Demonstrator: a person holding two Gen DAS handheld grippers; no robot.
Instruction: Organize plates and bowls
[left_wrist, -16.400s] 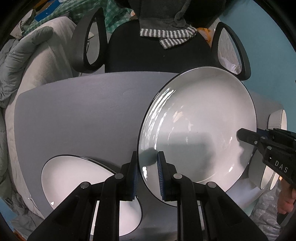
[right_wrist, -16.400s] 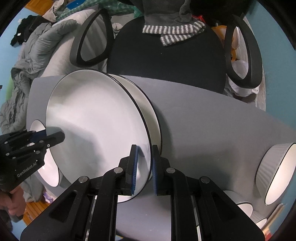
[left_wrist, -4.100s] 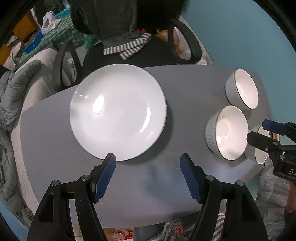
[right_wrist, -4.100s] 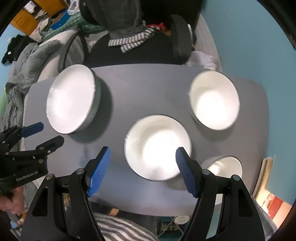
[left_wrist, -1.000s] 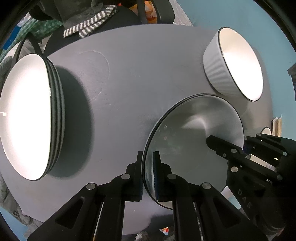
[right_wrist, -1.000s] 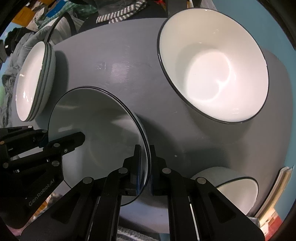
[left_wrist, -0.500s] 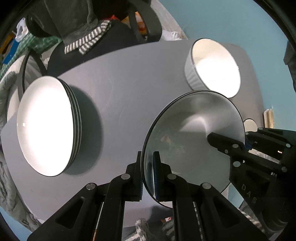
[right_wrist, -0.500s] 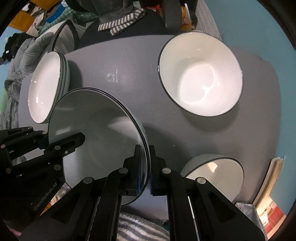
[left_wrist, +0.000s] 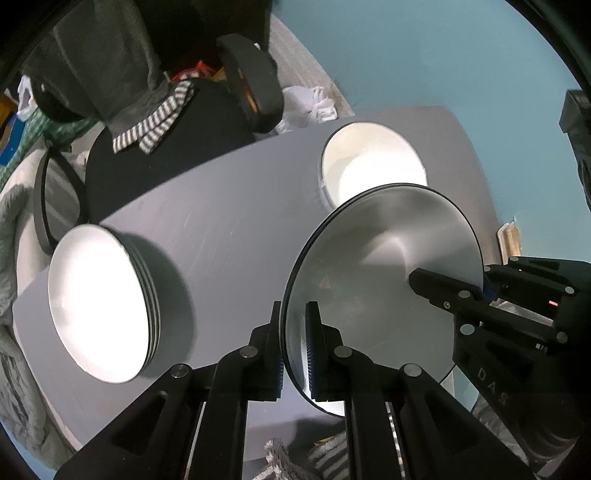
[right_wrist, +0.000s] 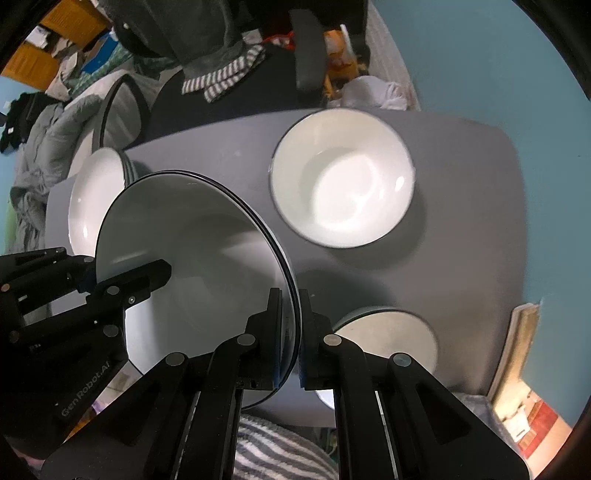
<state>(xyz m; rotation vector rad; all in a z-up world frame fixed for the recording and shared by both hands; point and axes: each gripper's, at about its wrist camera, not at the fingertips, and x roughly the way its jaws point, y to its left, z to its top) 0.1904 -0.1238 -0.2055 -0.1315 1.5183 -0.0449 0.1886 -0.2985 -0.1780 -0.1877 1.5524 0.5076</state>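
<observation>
Held bowl (left_wrist: 384, 273) — white with a thin dark rim, lifted clear of the grey table, its rim pinched on opposite sides. Stack of plates (left_wrist: 99, 302) at the table's left; two bowls (right_wrist: 341, 177) (right_wrist: 388, 332) — both upright — at right.

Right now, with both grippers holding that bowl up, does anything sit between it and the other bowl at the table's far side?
Nothing visible. The held bowl, clamped at opposite rim edges by the left gripper and right gripper, hangs above the gray table. Only bare tabletop lies between it and the far bowl. The plate stack sits off to the other side.
</observation>
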